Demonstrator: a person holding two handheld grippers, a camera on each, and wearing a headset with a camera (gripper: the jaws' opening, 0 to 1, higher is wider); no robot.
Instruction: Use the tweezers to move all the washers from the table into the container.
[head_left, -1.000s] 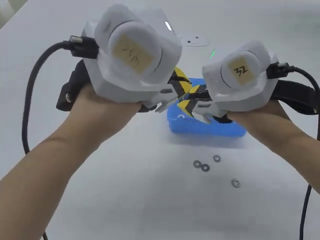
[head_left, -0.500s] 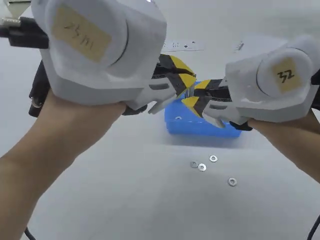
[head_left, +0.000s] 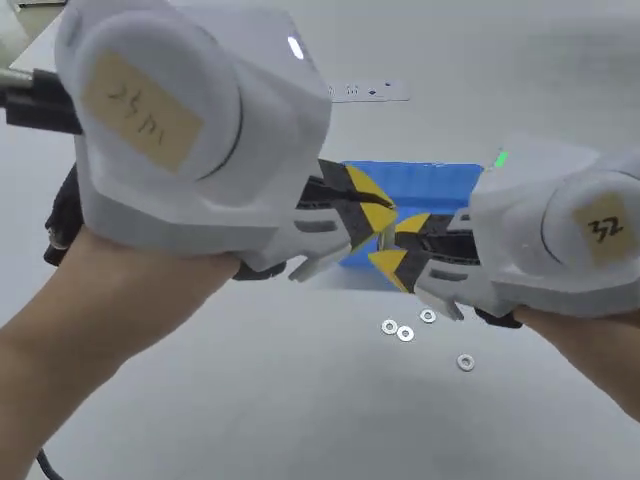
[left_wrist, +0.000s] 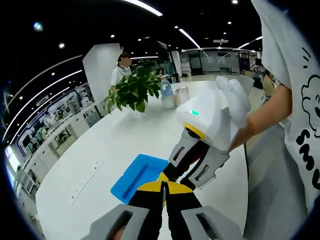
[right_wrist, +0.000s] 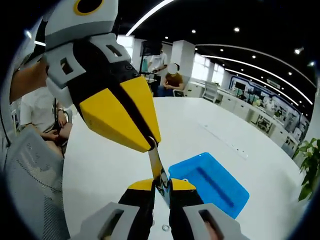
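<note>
My two grippers meet tip to tip above the white table. The left gripper (head_left: 372, 215) (left_wrist: 164, 189) and the right gripper (head_left: 392, 245) (right_wrist: 161, 186) are both shut on the thin silver tweezers (right_wrist: 156, 162), one at each end. In the right gripper view the left gripper (right_wrist: 149, 142) comes down from the upper left onto the tweezers' top end. The blue container (head_left: 420, 185) (left_wrist: 135, 177) (right_wrist: 215, 187) lies just beyond the jaws. Several washers (head_left: 405, 334) lie loose on the table in front of it, under the right gripper.
A flat white strip (head_left: 370, 91) lies on the table beyond the container. A potted plant (left_wrist: 132, 90) and some jars stand at the table's far end. People sit and stand in the background. Bare table spreads around the washers.
Both grippers have risen toward the headset and look larger, still tip to tip on the tweezers. The container and the washers have stayed put.
</note>
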